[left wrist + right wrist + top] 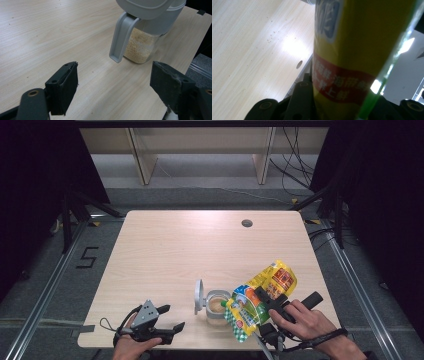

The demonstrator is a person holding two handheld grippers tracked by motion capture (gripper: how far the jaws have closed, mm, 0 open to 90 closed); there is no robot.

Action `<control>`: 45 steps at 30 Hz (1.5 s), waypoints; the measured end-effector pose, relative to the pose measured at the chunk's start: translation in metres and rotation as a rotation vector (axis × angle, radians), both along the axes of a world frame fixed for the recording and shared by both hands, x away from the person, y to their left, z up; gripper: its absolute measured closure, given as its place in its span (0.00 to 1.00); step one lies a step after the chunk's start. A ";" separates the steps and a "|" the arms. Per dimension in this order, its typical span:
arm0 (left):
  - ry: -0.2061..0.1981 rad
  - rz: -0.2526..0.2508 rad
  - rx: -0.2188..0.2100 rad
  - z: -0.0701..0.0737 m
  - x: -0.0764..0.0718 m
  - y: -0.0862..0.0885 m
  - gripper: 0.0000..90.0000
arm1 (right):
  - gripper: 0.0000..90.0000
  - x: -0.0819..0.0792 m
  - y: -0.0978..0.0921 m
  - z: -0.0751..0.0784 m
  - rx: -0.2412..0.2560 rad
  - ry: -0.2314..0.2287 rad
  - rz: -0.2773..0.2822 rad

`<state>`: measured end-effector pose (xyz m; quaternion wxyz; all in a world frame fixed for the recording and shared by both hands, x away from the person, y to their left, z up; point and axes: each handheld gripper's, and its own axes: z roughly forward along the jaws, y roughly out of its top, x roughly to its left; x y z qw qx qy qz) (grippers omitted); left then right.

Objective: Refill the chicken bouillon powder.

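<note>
The right gripper [264, 306] had its jaws clenched on a yellow-and-green seasoning pouch [260, 299], tipped mouth-down over the open glass jar [216, 307] near the table's [170, 250] front edge, evidently so the granules would fall inside. The jar's grey flip lid [199, 295] stood swung back, clear of the opening. The left gripper [167, 320] rested beside it, jaws released, likely ready to steady the jar.

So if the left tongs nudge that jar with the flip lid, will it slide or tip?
The jar looks partly filled with grains, so it is probably bottom-heavy and would likely slide on the smooth table. Its open lid stands up at one side, so a high push might tip it.
</note>
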<state>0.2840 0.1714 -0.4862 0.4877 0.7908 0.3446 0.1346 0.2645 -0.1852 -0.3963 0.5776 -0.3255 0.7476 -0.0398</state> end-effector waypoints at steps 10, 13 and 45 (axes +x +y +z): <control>0.000 -0.003 -0.010 0.000 0.000 0.000 0.24 | 0.85 0.001 -0.007 -0.009 0.151 0.048 -0.019; 0.001 0.003 -0.006 0.000 0.000 -0.001 0.24 | 0.85 0.001 -0.007 -0.011 0.160 0.052 -0.009; -0.013 -0.013 0.000 0.000 0.001 0.001 0.24 | 0.85 0.007 -0.023 -0.037 0.545 0.223 -0.084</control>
